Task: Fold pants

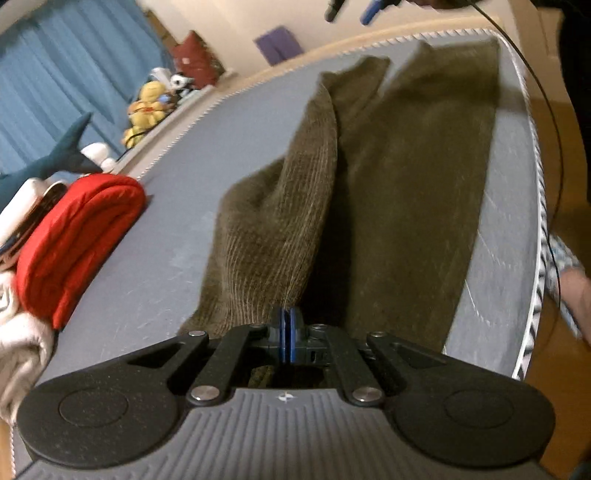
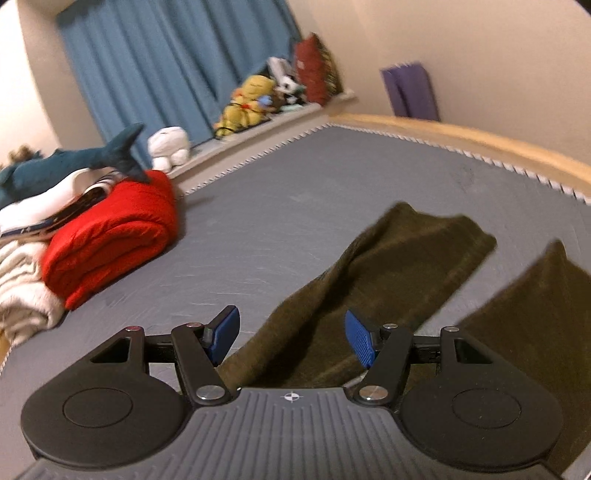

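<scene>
Olive-brown corduroy pants (image 1: 413, 177) lie along the grey mattress (image 1: 229, 122), legs pointing away. My left gripper (image 1: 287, 320) is shut on a raised ridge of the pants' near left edge, pulling the cloth up off the bed. In the right wrist view the pants (image 2: 384, 280) lie below and ahead, with two leg ends apart. My right gripper (image 2: 291, 338) is open and empty, hovering above the cloth. Its fingers also show at the top of the left wrist view (image 1: 351, 9).
A folded red garment (image 1: 81, 236) lies on the mattress at left, on a pile of white cloth (image 1: 18, 332). Plush toys (image 1: 147, 103) line the ledge by the blue curtain (image 1: 66, 74). The mattress edge (image 1: 535, 221) and floor are at right. A cable (image 1: 554, 147) hangs there.
</scene>
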### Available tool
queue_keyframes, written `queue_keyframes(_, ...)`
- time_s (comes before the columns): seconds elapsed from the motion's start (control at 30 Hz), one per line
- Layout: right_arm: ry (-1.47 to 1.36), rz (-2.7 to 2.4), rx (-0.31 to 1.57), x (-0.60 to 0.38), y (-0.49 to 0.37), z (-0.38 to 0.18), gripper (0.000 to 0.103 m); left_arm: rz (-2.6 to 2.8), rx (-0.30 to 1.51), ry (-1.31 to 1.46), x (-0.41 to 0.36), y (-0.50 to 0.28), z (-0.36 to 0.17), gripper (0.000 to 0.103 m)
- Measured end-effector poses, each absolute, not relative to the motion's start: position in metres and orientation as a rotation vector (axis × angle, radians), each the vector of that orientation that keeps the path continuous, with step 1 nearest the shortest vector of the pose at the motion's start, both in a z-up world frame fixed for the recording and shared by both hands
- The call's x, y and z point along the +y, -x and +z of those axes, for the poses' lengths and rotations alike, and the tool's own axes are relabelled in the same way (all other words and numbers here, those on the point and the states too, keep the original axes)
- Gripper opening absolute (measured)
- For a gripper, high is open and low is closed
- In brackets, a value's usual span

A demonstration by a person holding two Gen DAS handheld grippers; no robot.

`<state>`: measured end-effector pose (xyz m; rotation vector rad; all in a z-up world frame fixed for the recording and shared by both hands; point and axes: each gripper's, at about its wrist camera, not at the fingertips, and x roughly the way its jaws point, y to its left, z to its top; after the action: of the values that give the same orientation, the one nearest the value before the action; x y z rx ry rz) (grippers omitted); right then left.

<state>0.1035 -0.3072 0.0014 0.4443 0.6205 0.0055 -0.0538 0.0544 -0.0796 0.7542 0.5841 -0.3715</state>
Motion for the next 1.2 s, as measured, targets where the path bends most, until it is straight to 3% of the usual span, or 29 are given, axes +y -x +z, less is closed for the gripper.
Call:
queue_keyframes(0.27,-0.547,-0.04,0.667,-0.324,-0.122,-0.018,0.065,-0.357,0.618,-0.722,0.059,0.042,-0.084,0.007)
queue_keyframes(0.4,-0.577,-0.036,0.68,-0.33,-0.146,-0.034,0.044,-0.367,0.627,-0.789,0.056,0.039,-0.092,0.009)
queue_keyframes(0.47,-0.605,-0.025,0.709,-0.332,-0.164,-0.046,0.042,-0.372,0.63,-0.805,0.055,0.036,-0.097,0.01)
queue_keyframes(0.53,-0.658,-0.001,0.742,-0.332,-0.183,-0.061,0.042,-0.361,0.628,-0.824,0.055,0.032,-0.1,0.026)
queue_keyframes(0.6,-0.687,0.017,0.761,-0.33,-0.201,-0.072,0.043,-0.356,0.635,-0.814,0.06,0.026,-0.099,0.029)
queue_keyframes(0.7,-0.701,-0.005,0.768,-0.328,-0.224,-0.088,0.045,-0.363,0.665,-0.736,0.07,0.019,-0.095,0.028)
queue_keyframes(0.83,-0.726,-0.051,0.809,-0.329,-0.25,-0.115,0.051,-0.372,0.695,-0.659,0.079,0.006,-0.087,0.013)
queue_keyframes(1.07,-0.75,-0.078,0.836,-0.323,-0.278,-0.138,0.05,-0.351,0.69,-0.626,0.084,0.003,-0.077,0.009)
queue_keyframes(1.1,-0.75,-0.082,0.832,-0.322,-0.28,-0.139,0.047,-0.348,0.688,-0.619,0.085,0.002,-0.075,0.009)
queue_keyframes(1.17,-0.75,-0.088,0.819,-0.321,-0.282,-0.139,0.026,-0.341,0.692,-0.6,0.088,0.001,-0.072,0.009)
queue_keyframes(1.2,-0.751,-0.085,0.813,-0.321,-0.281,-0.138,0.011,-0.339,0.695,-0.582,0.09,-0.001,-0.069,0.008)
